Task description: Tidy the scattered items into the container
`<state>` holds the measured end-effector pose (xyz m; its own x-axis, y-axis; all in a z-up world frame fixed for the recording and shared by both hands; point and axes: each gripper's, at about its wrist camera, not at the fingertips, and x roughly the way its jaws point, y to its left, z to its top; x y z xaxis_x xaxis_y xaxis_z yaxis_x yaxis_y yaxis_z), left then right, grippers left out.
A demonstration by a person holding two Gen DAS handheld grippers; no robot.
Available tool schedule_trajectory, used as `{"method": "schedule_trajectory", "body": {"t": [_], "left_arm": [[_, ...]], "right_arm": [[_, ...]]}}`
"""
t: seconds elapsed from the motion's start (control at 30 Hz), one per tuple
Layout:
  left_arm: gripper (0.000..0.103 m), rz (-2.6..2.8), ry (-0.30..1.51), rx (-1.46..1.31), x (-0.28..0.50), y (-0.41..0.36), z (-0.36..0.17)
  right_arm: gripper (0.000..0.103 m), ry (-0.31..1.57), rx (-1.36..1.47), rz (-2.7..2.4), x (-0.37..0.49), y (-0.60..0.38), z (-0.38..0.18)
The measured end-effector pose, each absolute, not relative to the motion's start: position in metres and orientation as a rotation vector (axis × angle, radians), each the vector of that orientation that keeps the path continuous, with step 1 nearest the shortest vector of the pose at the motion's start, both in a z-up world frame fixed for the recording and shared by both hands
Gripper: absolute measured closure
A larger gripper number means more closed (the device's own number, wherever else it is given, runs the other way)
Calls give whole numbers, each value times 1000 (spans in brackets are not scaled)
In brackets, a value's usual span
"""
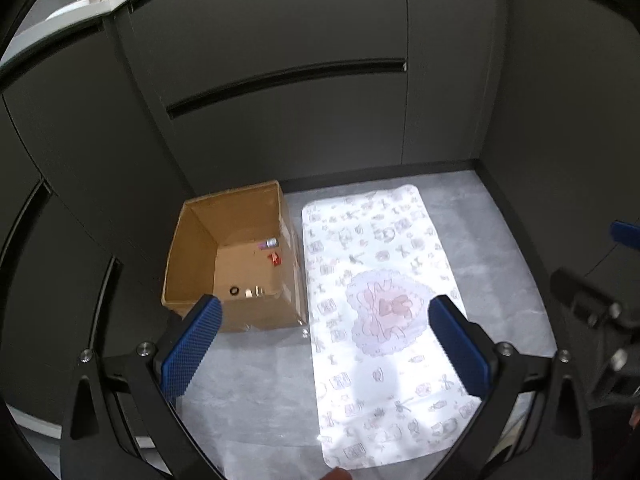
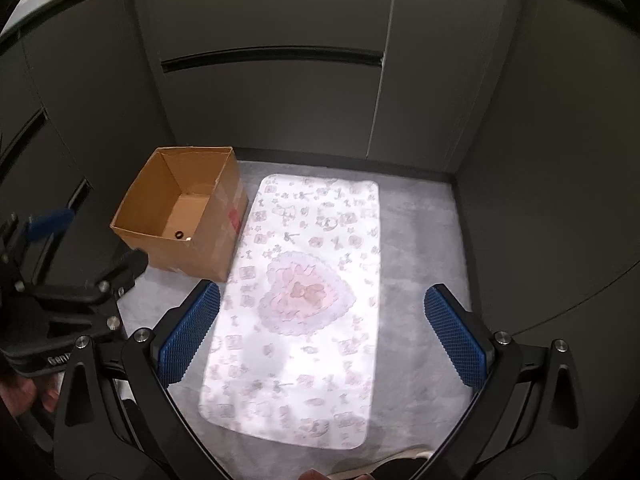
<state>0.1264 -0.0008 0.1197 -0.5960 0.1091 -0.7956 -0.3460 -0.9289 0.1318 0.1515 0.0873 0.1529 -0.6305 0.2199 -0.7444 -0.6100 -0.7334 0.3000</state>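
Cardboard box (image 1: 236,256) holding what look like small items, ahead-left of both tongs (image 1: 324,344) (image 2: 322,330), each wide, empty.

Grey marbled counter (image 2: 420,240), dark panels closing it in at 9, 12 and 3 o'clock. Open cardboard box (image 2: 208,248) resting at 10 o'clock, against back-left corner. White patterned mat (image 2: 312,248) with pink heart motif lying flat at centre, long axis running 12 to 6, left edge just beside box. Few small items on box floor, too small to identify.
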Motion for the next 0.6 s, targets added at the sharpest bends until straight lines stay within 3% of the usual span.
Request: {"method": "schedule_trajectory", "body": {"t": [0.17, 0.37, 0.6], "left_arm": [[0, 2601, 383, -1252, 130, 5, 124], [0, 2614, 242, -1276, 126, -5, 131], [0, 2660, 284, -1269, 128, -6, 131]], "right_arm": [[0, 796, -970, 2332, 151, 89, 152], [0, 801, -975, 2328, 150, 88, 154], [0, 793, -993, 2331, 144, 81, 155]]}}
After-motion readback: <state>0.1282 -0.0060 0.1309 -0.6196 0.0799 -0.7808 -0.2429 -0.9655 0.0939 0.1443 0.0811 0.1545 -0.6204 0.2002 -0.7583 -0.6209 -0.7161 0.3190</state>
